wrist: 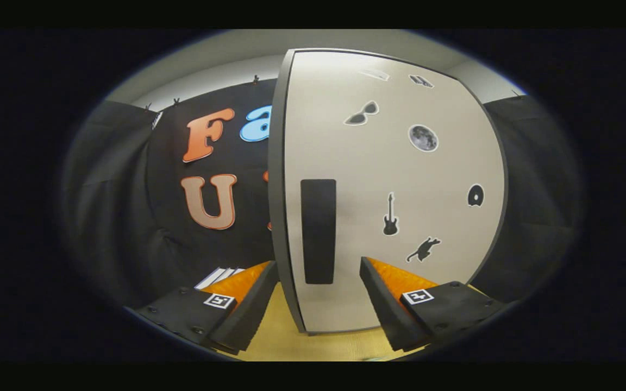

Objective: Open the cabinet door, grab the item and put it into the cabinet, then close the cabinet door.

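Note:
The cabinet door [400, 179] is a pale panel with small dark stickers on it, standing upright close in front of me. A tall black handle strip [318, 231] runs down its left side, near the door's dark edge [277, 179]. My gripper [318, 271] is open, with the handle strip and the door's left edge between the two fingers. The left finger [248, 304] lies beyond the door's edge and the right finger [386, 296] lies in front of the door face. Neither finger visibly presses on the door.
A yellow tabletop [313, 342] lies under the fingers and the door's lower edge. A flat white thing [218, 277] rests on the table behind the left finger. Black cloth walls close the booth to the left and right.

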Motion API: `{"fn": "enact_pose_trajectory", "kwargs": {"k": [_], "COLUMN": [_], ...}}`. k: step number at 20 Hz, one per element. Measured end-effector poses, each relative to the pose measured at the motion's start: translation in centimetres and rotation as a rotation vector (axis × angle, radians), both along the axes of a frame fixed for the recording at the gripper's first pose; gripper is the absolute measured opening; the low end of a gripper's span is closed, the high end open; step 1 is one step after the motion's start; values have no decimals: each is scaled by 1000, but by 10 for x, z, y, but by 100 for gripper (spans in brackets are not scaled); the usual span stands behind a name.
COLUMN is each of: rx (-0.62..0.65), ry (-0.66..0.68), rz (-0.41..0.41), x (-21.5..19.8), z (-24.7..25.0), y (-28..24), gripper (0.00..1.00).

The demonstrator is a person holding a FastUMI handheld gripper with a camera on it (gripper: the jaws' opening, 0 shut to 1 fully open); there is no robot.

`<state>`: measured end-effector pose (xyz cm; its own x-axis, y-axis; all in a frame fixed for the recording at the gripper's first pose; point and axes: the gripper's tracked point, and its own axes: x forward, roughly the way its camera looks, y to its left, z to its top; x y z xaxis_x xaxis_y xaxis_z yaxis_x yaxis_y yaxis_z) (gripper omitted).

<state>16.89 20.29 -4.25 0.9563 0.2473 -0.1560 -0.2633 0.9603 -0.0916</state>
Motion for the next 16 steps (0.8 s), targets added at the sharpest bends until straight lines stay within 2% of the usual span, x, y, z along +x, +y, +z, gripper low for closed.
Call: {"fn": "enact_pose_trajectory", "kwargs": {"k": [2,3,7,9,10,12,15,16], "rx": [-7,-11,-19,-23,-18,-9,-24,-15], "ry": [-4,-3,-1,-4,0,16,35,28], "rz": [-8,-5,-12,-25,-25,-22,-32,-31], "x": [8,12,21,22,23,24,28,29], "z": [1,1,1,1,1,-1,-3,-4], "y": [4,6,8,5,4,3,0,0], "gripper": [93,83,71,62,55,51,50,45]}}
